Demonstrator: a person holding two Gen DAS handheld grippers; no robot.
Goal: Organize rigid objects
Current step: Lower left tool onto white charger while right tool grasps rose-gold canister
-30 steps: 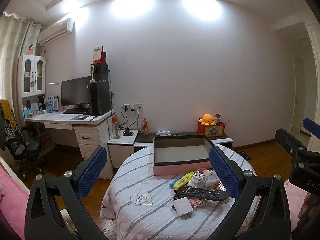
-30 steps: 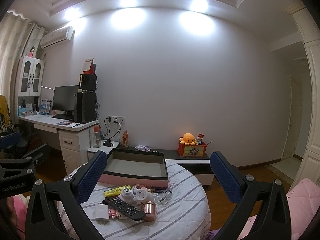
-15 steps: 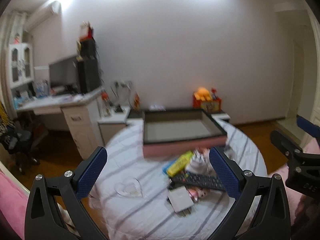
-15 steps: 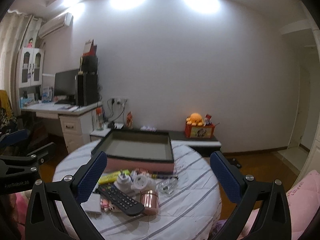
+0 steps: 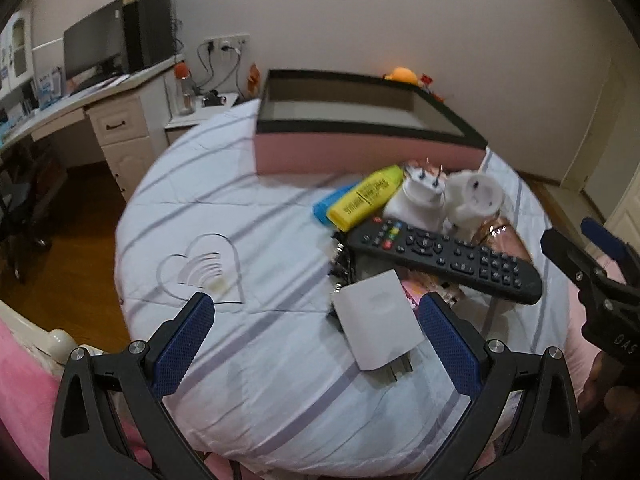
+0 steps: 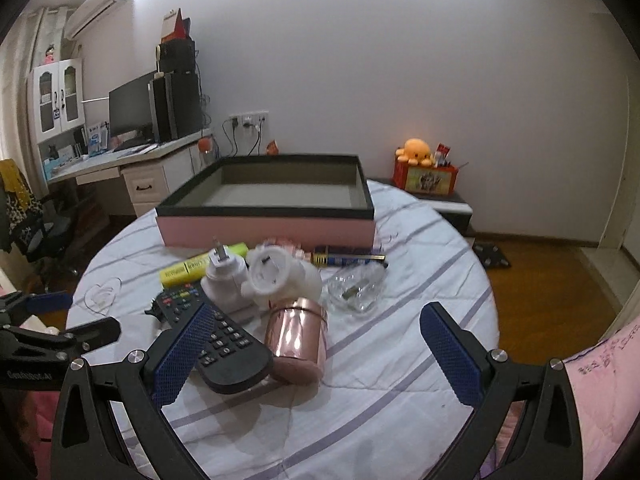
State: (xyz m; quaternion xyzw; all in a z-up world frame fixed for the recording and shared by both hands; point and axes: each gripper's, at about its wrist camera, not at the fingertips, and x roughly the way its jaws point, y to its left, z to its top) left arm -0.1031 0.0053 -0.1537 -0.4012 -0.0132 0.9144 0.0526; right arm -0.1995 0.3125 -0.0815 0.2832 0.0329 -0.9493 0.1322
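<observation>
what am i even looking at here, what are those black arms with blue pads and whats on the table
Those black arms are two handheld grippers, one in each of a person's hands. Each carries a wide-angle camera looking forward between its blue-padded jaws, so each picture is taken from one gripper.

The left gripper and the right gripper both have their jaws open and hold nothing.

On the round table with the striped cloth lies a pile: a black remote, a yellow highlighter, two white plug adapters, a white charger and a copper-coloured cup on its side.

Behind the pile stands a pink tray with a dark rim, which looks empty.
</observation>
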